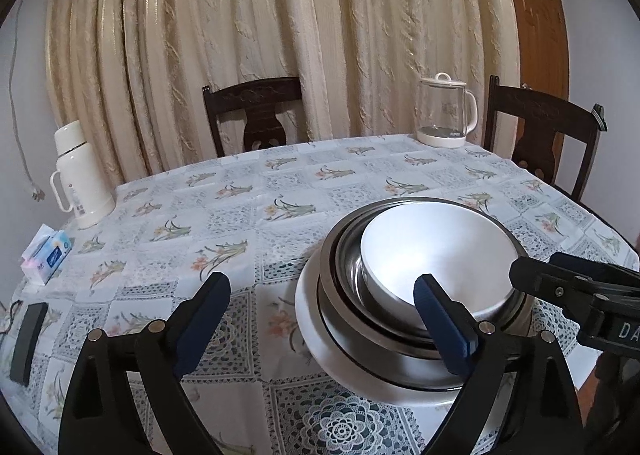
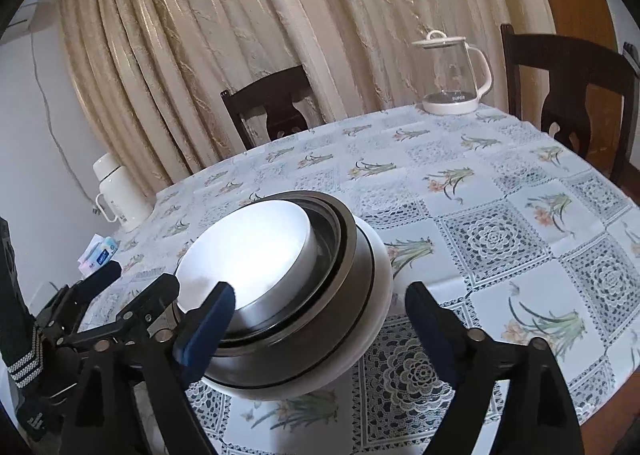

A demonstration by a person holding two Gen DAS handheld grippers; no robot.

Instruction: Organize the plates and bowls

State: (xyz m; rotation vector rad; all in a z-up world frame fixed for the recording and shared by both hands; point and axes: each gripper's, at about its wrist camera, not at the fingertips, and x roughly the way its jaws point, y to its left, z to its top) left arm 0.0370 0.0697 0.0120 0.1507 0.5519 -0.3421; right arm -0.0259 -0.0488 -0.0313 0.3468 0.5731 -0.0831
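A nested stack stands on the flowered tablecloth (image 1: 240, 215). A white plate (image 1: 316, 339) is at the bottom, steel bowls (image 1: 348, 295) sit in it, and a white bowl (image 1: 432, 247) is on top. My left gripper (image 1: 324, 321) is open and holds nothing; its right finger (image 1: 440, 327) hangs over the stack's near rim. My right gripper (image 1: 536, 271) reaches in from the right. In the right wrist view the white bowl (image 2: 248, 251), steel bowl (image 2: 320, 331) and plate (image 2: 382, 283) lie between the fingers of my open, empty right gripper (image 2: 322, 325). The left gripper (image 2: 138, 281) is at the stack's left.
A glass kettle (image 1: 444, 111) stands at the table's far edge and a white thermos (image 1: 80, 175) at the far left. A tissue pack (image 1: 48, 255) and a black flat device (image 1: 28, 339) lie near the left edge. Dark chairs (image 1: 260, 115) (image 1: 544, 127) stand behind the table.
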